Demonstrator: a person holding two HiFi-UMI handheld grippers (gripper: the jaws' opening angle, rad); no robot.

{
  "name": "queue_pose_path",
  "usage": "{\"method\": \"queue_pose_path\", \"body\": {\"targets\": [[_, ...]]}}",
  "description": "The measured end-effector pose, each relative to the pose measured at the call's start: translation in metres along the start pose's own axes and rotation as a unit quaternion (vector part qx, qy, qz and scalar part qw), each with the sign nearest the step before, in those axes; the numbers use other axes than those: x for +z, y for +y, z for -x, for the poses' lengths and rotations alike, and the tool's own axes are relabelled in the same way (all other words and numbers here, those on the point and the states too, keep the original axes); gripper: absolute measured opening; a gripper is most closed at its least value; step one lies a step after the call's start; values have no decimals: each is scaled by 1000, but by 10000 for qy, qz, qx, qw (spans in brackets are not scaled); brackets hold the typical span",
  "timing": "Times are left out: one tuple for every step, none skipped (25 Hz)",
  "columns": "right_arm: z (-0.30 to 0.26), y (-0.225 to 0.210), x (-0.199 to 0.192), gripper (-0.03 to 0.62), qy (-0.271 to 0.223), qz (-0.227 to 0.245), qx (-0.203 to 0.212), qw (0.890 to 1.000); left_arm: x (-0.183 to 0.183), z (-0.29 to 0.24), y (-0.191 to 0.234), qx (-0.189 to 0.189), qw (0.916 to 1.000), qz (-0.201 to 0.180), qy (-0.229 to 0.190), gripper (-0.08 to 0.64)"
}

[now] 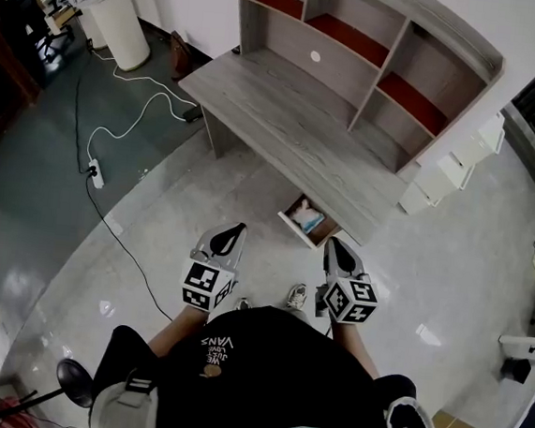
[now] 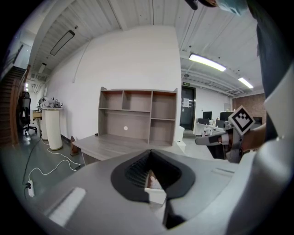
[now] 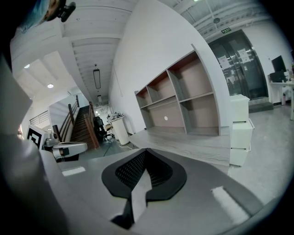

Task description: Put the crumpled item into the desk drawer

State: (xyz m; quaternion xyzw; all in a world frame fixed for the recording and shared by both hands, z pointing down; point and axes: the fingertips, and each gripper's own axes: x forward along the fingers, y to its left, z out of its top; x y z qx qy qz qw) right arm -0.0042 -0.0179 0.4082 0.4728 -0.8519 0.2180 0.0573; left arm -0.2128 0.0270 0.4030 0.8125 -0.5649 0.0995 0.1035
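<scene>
The person stands on the pale floor [image 1: 203, 202] facing a grey wooden worktop [image 1: 285, 130] with a shelf unit [image 1: 396, 56] on its far side. Both tools are held close to the body, level with each other and pointing toward the worktop.

The left hand-held gripper [image 1: 239, 227] has its jaws together at the tips, with nothing clamped. In the left gripper view its dark ribbed pads meet at a point [image 2: 149, 151], and the narrow slot below them only looks through to the drawer beyond. The right hand-held gripper [image 1: 332, 242] is likewise closed and empty. Its own view shows the pads joined at the tip [image 3: 145, 150], with bare floor seen through the slot.

The drawer [image 1: 296, 232] hangs pulled out under the near edge of the worktop, between and just beyond the two tools. The crumpled item [image 1: 310, 220], pale and bluish, lies inside it, clear of both tools.

A white cable [image 1: 131, 120] trails over the floor at the left, and a stepped white cabinet [image 1: 451, 165] stands to the right.
</scene>
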Motion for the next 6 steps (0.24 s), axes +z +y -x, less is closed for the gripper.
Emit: {"method": "queue_pose_path", "body": {"targets": [[0,-1,0,2,-2,-2,-11,10000,0,-1,0,5,10000,13,-1,52],[1,-2,-1,2,-2,-5,-18,10000,0,-1,-1,11,10000,29,-3,52],[0,-2,-1,2,-1,-11,-19,10000,0,-2,-1,18,10000,46,-7,52],[0,-2,-2,2,1,-15,-14,10000,-1,-2,0,28,10000,63,-14,52],[0,-2,-3,2,2,-17,-6,10000,-1,-3,0,41,10000,79,-22,52],[-1,-2,-3,2,3,-18,4,10000,-1,-3,1,54,9999,94,-32,52]]}}
